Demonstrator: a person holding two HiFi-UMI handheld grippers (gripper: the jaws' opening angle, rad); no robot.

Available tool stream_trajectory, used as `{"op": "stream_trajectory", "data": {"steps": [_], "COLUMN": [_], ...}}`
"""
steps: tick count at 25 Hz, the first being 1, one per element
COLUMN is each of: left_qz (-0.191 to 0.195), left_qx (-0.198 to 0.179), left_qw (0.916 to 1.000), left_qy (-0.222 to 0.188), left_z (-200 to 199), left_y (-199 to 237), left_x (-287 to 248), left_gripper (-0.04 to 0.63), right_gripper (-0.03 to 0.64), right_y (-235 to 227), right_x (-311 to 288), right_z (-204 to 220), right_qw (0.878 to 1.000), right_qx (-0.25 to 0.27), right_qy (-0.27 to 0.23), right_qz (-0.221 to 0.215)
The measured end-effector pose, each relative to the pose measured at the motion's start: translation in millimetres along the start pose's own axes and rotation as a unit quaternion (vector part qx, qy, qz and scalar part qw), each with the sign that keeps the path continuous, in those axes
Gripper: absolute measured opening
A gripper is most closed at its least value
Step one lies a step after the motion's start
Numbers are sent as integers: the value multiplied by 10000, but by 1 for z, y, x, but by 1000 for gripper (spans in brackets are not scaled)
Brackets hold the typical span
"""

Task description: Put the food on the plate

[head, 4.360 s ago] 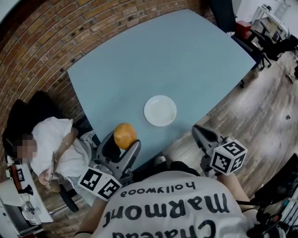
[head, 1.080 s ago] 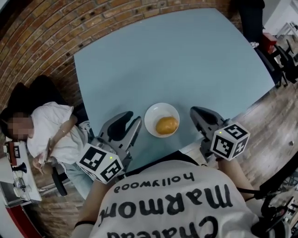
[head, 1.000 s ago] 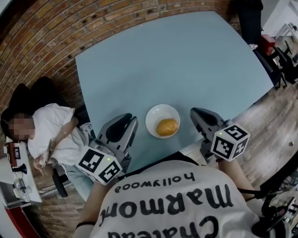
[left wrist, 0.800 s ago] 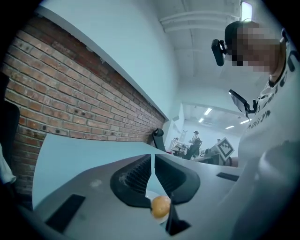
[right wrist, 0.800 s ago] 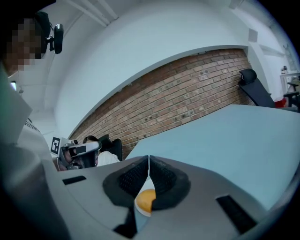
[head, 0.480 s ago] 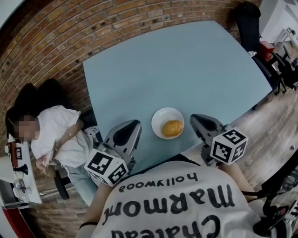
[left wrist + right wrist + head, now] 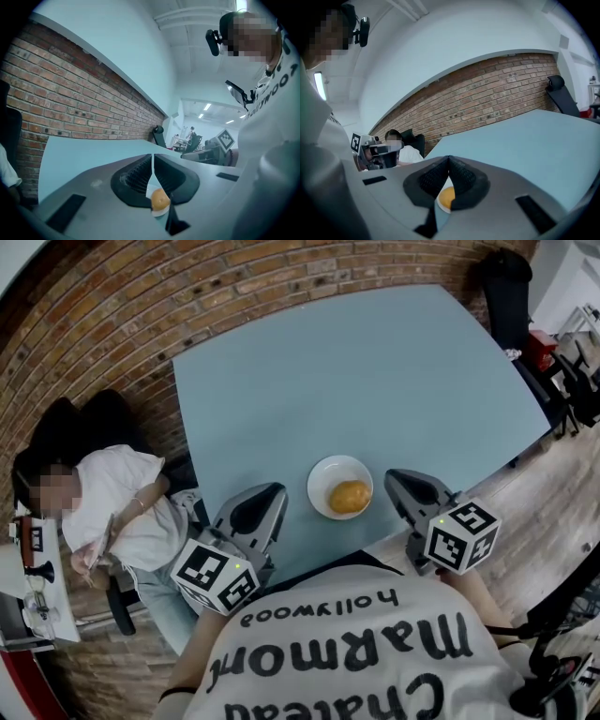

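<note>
An orange round piece of food (image 7: 350,496) lies in the white plate (image 7: 325,474) near the front edge of the light blue table (image 7: 356,381). My left gripper (image 7: 259,505) sits to the plate's left, its jaws shut with nothing between them. My right gripper (image 7: 410,487) sits to the plate's right, jaws shut and empty too. The left gripper view shows the food (image 7: 160,200) and the plate (image 7: 159,212) beyond the closed jaws. Past the closed jaws in the right gripper view, the food (image 7: 446,197) and plate (image 7: 442,207) also show.
A brick wall (image 7: 122,306) runs behind the table. A seated person in white (image 7: 112,521) is at the table's left side. Dark chairs (image 7: 506,287) stand at the far right, over a wood floor (image 7: 525,493).
The food lay on the plate a second ago, as it does now. The left gripper's jaws have closed and it has stayed left of the plate. The right gripper has kept still.
</note>
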State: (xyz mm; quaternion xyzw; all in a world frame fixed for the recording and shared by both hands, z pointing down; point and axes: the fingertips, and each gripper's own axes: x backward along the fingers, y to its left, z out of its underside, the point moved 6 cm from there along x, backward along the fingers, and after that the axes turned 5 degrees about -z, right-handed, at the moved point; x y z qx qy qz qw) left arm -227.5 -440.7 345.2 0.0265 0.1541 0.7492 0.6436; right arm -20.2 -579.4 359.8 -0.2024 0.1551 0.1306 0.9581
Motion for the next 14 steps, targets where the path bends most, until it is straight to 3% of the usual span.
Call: {"op": "stream_trajectory", "data": {"steps": [14], "left_qz": [-60], "left_qx": [35], "left_qw": [10000], "left_qy": [-56], "left_z": [0], "left_y": [1], "left_x": [3], "left_gripper": [20], "right_gripper": [8], "right_y": [0], "right_x": [-2], "right_z": [1], "right_qw": [9999], "right_qx": [-67], "right_qy": [59], "right_qz": [-62]}}
